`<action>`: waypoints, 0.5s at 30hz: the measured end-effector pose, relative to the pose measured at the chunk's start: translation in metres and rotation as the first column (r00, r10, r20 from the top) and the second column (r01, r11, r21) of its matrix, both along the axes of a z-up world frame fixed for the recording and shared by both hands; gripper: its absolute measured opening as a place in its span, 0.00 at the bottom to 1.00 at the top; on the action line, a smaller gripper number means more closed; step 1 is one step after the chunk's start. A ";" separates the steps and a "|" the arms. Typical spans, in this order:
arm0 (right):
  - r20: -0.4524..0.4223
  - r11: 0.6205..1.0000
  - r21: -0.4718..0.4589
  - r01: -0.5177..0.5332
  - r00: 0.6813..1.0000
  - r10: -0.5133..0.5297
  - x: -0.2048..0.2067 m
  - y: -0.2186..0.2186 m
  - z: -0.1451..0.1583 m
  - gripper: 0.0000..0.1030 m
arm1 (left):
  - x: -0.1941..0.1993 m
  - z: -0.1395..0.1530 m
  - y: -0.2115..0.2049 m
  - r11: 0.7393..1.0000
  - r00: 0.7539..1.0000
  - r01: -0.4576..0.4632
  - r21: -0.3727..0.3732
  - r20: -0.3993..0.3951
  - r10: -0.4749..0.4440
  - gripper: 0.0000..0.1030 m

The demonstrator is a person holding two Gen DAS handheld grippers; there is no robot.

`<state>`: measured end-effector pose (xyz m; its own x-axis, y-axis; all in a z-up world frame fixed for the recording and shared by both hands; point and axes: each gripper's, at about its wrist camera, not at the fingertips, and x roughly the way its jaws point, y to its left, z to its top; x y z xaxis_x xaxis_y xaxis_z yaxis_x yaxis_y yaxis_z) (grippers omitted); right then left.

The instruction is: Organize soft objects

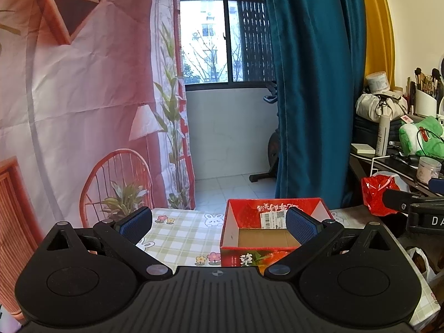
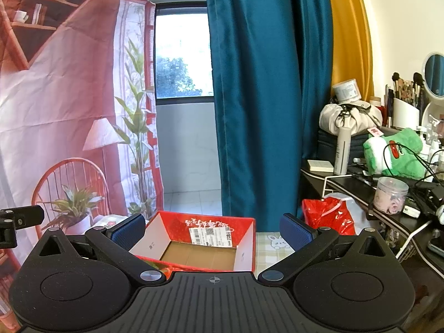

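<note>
Red cardboard box [image 1: 273, 229], open-topped and bare inside, is shown on the bench [image 1: 180, 236], which is covered by a green checked cloth printed with rabbits and flowers. Left claw [image 1: 219, 223] is spread wide above the bench, nothing held between its blue pads [image 1: 136, 223]; the box lies partly behind its right pad. Right claw [image 2: 212, 231] is likewise spread wide and empty, the box framed between its fingers. A green plush toy [image 2: 396, 151] is seen on the cluttered side desk [image 2: 355, 183], well apart from the box, beyond a red plastic bag [image 2: 328, 216].
</note>
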<state>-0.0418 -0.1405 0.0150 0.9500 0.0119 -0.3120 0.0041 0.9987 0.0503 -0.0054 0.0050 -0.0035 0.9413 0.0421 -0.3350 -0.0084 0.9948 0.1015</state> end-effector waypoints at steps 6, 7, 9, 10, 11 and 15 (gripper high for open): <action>0.000 1.000 0.001 -0.001 1.000 0.001 0.000 0.000 -0.001 1.00 | 0.000 0.000 0.001 1.000 1.000 0.001 -0.002 -0.001 -0.001 1.00; -0.001 1.000 0.001 0.000 1.000 0.000 0.000 0.000 -0.001 1.00 | 0.000 0.000 0.001 1.000 1.000 0.001 -0.002 -0.002 -0.001 1.00; -0.001 1.000 0.002 0.000 1.000 0.000 0.000 0.000 -0.001 1.00 | 0.001 0.000 0.001 1.000 1.000 0.000 -0.002 -0.002 -0.001 1.00; -0.002 1.000 0.001 0.001 1.000 -0.001 0.000 0.000 -0.002 1.00 | 0.001 0.000 0.001 1.000 1.000 0.000 -0.004 -0.004 0.000 1.00; -0.002 1.000 0.002 0.001 1.000 -0.001 -0.001 0.000 -0.003 1.00 | 0.001 0.000 0.001 1.000 1.000 0.000 -0.004 -0.005 0.000 1.00; -0.003 1.000 0.003 0.002 1.000 -0.002 -0.001 0.001 -0.002 1.00 | 0.001 0.001 0.001 1.000 1.000 0.001 -0.004 -0.006 -0.001 1.00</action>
<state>-0.0424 -0.1397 0.0127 0.9490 0.0105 -0.3151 0.0066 0.9986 0.0532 -0.0041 0.0062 -0.0030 0.9394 0.0402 -0.3404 -0.0073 0.9952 0.0974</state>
